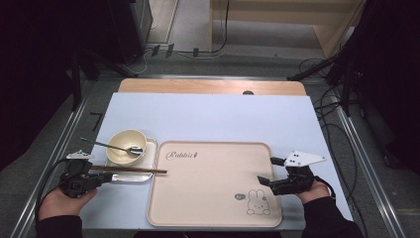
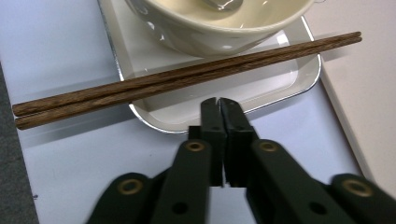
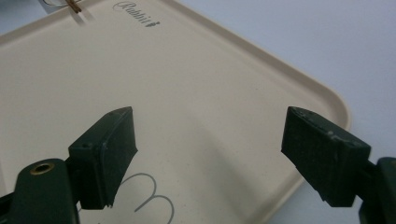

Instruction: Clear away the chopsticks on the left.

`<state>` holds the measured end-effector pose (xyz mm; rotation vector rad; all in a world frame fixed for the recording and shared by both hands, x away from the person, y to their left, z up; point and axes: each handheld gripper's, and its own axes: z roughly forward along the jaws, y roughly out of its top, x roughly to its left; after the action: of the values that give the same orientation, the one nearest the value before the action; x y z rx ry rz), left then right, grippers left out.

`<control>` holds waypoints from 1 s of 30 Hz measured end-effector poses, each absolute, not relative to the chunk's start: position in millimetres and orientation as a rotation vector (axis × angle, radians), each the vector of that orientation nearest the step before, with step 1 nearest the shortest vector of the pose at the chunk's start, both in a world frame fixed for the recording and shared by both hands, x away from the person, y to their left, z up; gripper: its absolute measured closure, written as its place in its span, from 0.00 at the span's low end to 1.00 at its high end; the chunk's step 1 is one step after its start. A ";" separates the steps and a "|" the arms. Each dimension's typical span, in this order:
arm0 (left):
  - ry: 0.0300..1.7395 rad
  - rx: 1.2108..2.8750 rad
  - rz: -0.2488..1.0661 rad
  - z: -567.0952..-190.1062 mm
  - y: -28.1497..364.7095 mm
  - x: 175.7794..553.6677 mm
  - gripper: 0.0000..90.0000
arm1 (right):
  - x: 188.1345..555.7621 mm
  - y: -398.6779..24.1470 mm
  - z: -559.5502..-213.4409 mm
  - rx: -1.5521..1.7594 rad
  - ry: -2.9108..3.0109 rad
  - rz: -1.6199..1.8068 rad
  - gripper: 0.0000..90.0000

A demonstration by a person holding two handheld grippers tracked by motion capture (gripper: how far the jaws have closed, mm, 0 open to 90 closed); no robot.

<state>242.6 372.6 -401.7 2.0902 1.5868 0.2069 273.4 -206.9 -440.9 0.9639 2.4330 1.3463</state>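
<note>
A pair of brown wooden chopsticks point(image 1: 130, 170) point(image 2: 187, 79) lies across the front of a small white tray point(image 1: 148, 147) point(image 2: 261, 93) and reaches onto the mat at the left. On that tray a cream bowl point(image 1: 120, 141) point(image 2: 219, 32) holds a metal spoon point(image 1: 111, 146). My left gripper point(image 1: 110, 176) point(image 2: 218, 103) is shut and holds nothing. Its tips lie at the small tray's near rim, just short of the chopsticks. Over the right edge of the big beige rabbit tray point(image 1: 208, 173) point(image 3: 196, 79), my right gripper point(image 1: 266, 169) point(image 3: 208, 116) stands open and holds nothing.
Everything sits on a pale blue mat point(image 1: 213, 116) over a wooden table. The mat's far half is bare. Cables and dark stands lie on the floor around the table.
</note>
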 end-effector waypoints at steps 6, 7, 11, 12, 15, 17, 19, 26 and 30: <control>1.597 2.064 0.228 -404.2 383.1 253.4 1.00 | 273.4 -207.3 -441.0 0.964 2.434 1.346 0.20; 1.600 2.068 0.235 -405.1 384.8 255.3 1.00 | 273.3 -207.2 -441.1 0.965 2.434 1.345 0.20; 1.615 2.057 0.255 -407.3 390.0 262.1 1.00 | 272.8 -207.5 -441.3 0.961 2.437 1.339 0.20; 1.617 2.056 0.262 -407.6 390.3 263.5 1.00 | 272.6 -207.5 -441.4 0.963 2.437 1.339 0.20; 1.614 2.062 0.261 -408.7 389.8 267.8 1.00 | 271.7 -208.4 -441.8 0.967 2.435 1.336 0.20; 1.614 2.067 0.259 -409.2 388.9 269.9 1.00 | 271.1 -209.3 -442.1 0.964 2.435 1.333 0.20; 1.615 2.076 0.260 -409.7 388.6 272.0 1.00 | 269.6 -210.3 -441.9 0.970 2.434 1.328 0.20; 1.622 2.073 0.259 -411.4 387.7 277.4 1.00 | 266.3 -214.0 -442.2 0.978 2.432 1.322 0.20; 1.626 2.071 0.255 -411.7 388.1 279.3 1.00 | 264.7 -215.2 -442.1 0.987 2.429 1.319 0.20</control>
<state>279.3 388.1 -411.7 2.0711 1.6256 0.2553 264.7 -215.2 -442.1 0.9873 2.4286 1.3186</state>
